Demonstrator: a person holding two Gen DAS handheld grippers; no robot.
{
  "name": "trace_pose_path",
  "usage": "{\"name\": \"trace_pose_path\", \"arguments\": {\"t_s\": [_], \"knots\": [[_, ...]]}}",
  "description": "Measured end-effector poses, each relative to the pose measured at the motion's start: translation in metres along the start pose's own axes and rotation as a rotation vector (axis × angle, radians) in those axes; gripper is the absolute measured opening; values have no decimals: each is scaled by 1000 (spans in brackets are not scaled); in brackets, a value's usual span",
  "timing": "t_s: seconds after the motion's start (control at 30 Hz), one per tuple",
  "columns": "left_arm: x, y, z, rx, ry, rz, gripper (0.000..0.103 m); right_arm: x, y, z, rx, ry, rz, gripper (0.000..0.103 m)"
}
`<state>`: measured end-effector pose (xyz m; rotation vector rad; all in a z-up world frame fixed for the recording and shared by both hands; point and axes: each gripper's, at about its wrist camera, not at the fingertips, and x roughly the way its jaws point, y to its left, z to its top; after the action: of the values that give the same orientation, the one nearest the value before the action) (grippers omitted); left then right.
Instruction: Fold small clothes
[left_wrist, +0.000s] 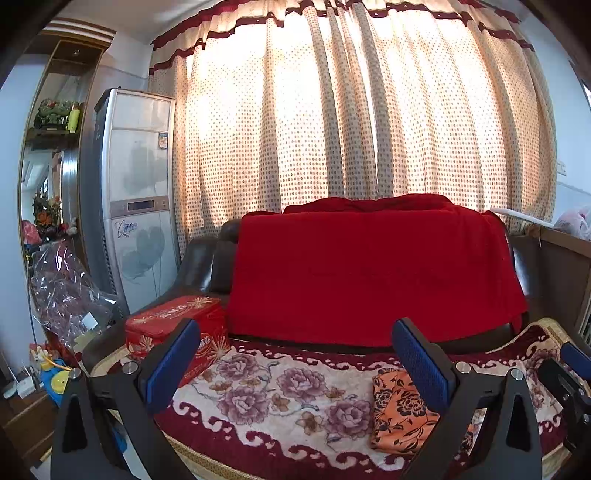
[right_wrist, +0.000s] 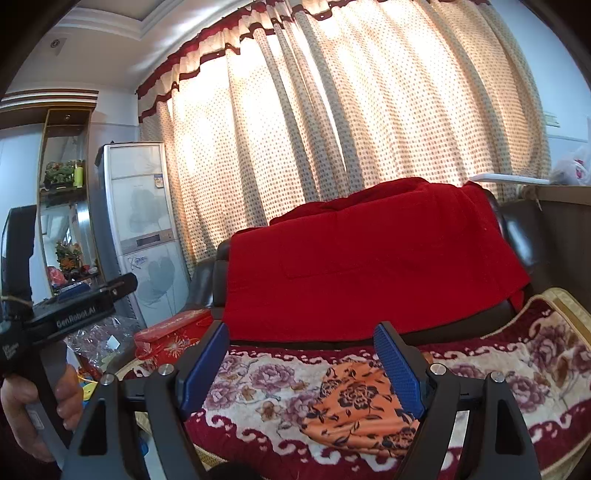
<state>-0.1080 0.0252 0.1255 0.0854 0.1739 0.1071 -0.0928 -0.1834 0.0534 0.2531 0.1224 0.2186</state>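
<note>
Blue-padded fingers frame each view: the left gripper (left_wrist: 295, 365) and the right gripper (right_wrist: 303, 365) both hang with jaws spread wide and nothing between them, raised above a sofa seat. The task's garment, an orange cloth (left_wrist: 400, 410) printed with black flowers, lies in a compact, already doubled-over bundle on the floral seat cover (left_wrist: 280, 398), toward the right side of the seat and near its front edge. In the right wrist view the orange cloth (right_wrist: 362, 402) sits low between the fingers, partly hidden behind the right pad. A red blanket (left_wrist: 369, 273) drapes the sofa back at the far side, and a red gift box (left_wrist: 173, 328) rests on the seat's left end, well apart from the cloth. A hand (right_wrist: 33, 406) holding the left tool's handle shows at the left edge of the right wrist view.

The risks, as judged from here: the thin, loose fabric may bunch or slip if pinched through several layers at once, undoing the neat stack. A grip taken too deep could also catch the plush seat cover beneath. The cloth's place near the front edge means a careless drag might pull it off the sofa.
</note>
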Motion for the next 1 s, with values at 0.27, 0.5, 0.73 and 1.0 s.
{"name": "trace_pose_path", "arguments": {"t_s": [0.27, 0.5, 0.73, 1.0], "knots": [[32, -16, -9, 4, 60, 1, 103, 30, -3, -10, -20, 33, -9, 85], [52, -28, -19, 31, 93, 23, 103, 44, -11, -22, -34, 58, -24, 85], [57, -29, -23, 28, 108, 8, 103, 48, -13, -27, -41, 92, -50, 85], [51, -25, -21, 16, 98, -10, 103, 39, -4, -26, -69, 84, -62, 85]]}}
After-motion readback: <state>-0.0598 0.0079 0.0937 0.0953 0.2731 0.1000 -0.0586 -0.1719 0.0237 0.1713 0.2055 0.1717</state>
